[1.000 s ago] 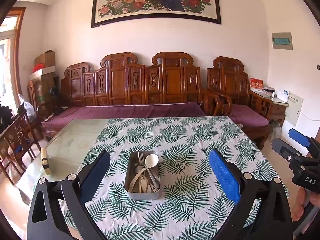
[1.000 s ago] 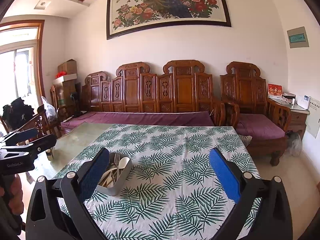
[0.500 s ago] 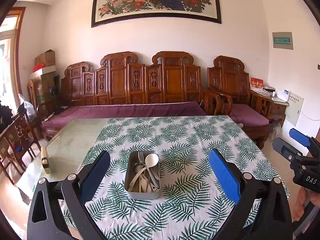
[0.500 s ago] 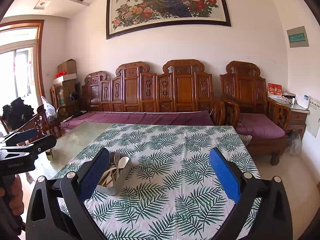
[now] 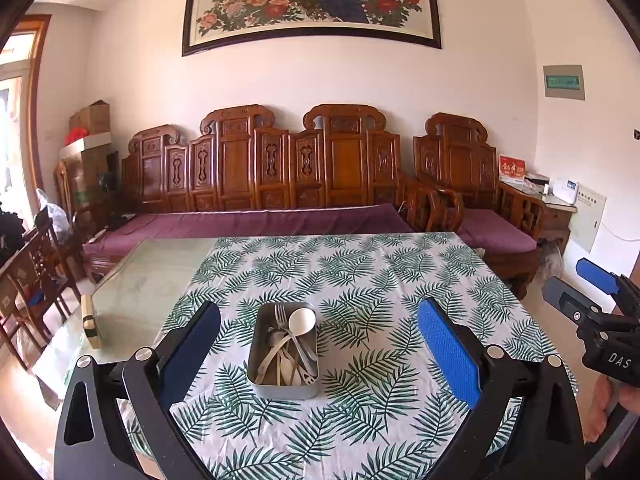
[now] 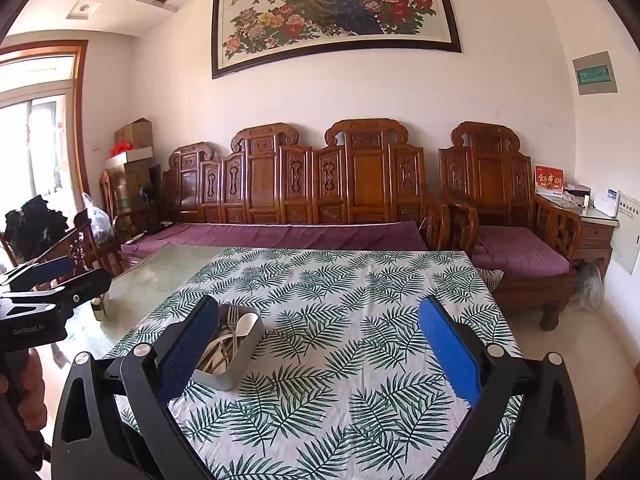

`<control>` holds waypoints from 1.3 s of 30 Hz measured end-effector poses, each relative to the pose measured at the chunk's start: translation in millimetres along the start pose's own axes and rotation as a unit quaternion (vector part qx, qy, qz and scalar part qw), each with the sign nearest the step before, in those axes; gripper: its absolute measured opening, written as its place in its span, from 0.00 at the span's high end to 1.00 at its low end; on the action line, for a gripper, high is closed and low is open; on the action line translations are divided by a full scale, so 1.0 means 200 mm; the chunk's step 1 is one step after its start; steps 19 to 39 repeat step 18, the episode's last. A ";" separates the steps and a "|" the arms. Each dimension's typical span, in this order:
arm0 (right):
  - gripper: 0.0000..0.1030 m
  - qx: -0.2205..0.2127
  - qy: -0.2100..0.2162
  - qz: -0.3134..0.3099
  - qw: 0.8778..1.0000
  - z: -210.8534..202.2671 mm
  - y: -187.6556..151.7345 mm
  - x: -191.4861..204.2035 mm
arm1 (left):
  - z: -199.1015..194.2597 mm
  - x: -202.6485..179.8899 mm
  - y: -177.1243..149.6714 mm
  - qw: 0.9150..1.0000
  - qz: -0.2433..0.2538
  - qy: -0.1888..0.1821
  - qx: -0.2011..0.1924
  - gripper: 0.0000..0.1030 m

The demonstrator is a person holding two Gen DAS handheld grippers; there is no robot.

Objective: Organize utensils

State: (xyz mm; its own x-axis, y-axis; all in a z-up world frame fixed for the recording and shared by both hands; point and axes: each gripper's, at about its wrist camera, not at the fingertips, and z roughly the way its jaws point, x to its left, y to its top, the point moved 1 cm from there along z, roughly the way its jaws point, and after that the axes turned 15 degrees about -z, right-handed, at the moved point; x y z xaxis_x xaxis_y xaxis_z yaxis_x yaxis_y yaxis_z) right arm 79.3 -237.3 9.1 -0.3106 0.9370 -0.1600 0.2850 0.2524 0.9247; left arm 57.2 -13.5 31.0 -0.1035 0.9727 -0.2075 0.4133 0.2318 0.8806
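A grey metal box (image 5: 285, 385) stands on the leaf-print tablecloth (image 5: 360, 280) and holds several utensils: a white spoon (image 5: 301, 320), a fork (image 5: 281, 314) and other cutlery. My left gripper (image 5: 318, 344) is open and empty, held above the table's near edge with the box between its fingers in view. My right gripper (image 6: 318, 344) is open and empty, to the right of the box (image 6: 232, 372), whose left side its left finger hides. The right gripper also shows at the right edge of the left wrist view (image 5: 592, 292).
The cloth covers the right part of a glass-topped table (image 5: 148, 280). A small yellow-and-dark block (image 5: 89, 320) stands near the table's left edge. A carved wooden sofa (image 5: 280, 184) with purple cushions lies behind; wooden chairs (image 5: 32, 280) stand at the left.
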 end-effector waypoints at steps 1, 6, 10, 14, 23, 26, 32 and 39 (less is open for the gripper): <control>0.02 0.000 0.000 0.000 1.000 0.00 0.00 0.00 | 0.00 0.00 0.00 1.000 0.000 0.000 0.000 0.07; 0.02 0.000 0.000 0.000 1.000 0.00 0.00 0.00 | 0.00 0.00 0.00 1.000 0.000 -0.001 -0.001 0.07; 0.02 0.000 0.000 0.001 1.000 0.00 0.00 0.00 | 0.00 -0.01 0.00 1.000 0.000 -0.001 0.000 0.07; 0.02 0.000 0.000 0.000 1.000 0.00 0.00 0.00 | -0.01 -0.01 0.00 1.000 -0.001 -0.002 0.000 0.07; 0.02 -0.001 -0.001 0.001 1.000 0.00 0.00 -0.01 | -0.01 -0.01 0.00 1.000 -0.001 -0.003 0.000 0.07; 0.02 -0.001 -0.001 0.001 1.000 0.00 0.00 -0.01 | -0.01 -0.01 0.00 1.000 -0.001 -0.003 0.000 0.07; 0.02 -0.001 -0.001 0.001 1.000 0.00 0.00 -0.01 | -0.01 -0.01 0.00 1.000 -0.001 -0.003 0.000 0.07; 0.02 -0.001 -0.001 0.001 1.000 0.00 0.00 -0.01 | -0.01 -0.01 0.00 1.000 -0.001 -0.003 0.000 0.07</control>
